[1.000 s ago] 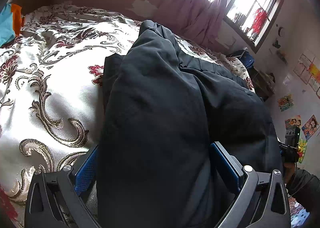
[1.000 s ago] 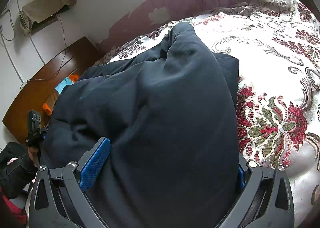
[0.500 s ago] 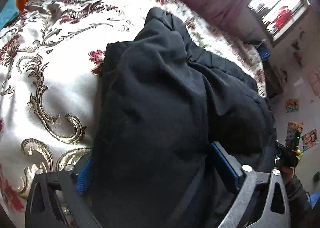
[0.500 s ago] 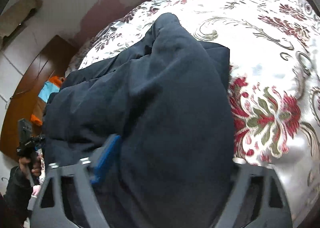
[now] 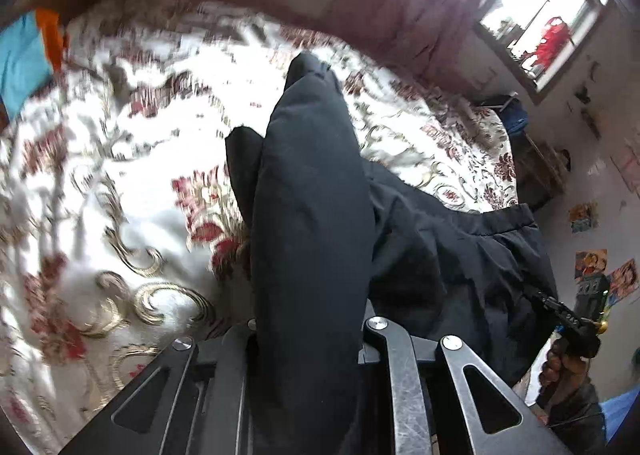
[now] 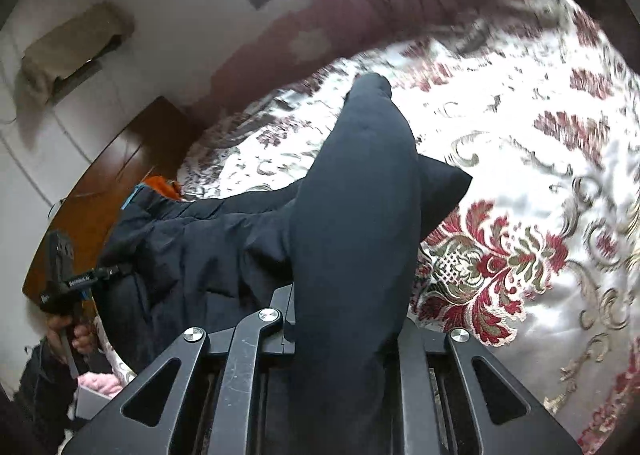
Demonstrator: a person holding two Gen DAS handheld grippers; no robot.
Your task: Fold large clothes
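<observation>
While both tools (image 5: 308, 339) (image 6: 344, 331) close, pinching dark garment (image 5: 312, 215), no legible labels.

Right tool (image 6: 344, 319) closing on a bunched fold of the dark garment (image 6: 360, 215), which drapes across the floral bedspread (image 6: 540, 175); left tool (image 6: 80, 279) grips its far edge.

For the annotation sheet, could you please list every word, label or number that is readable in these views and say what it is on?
None can be read.
Posters on the wall: pictures only, any lettering too small.
White label on the other claw's handle: lettering present, too small and blurred to read.
Black garment and floral bedspread: no text visible.
</observation>
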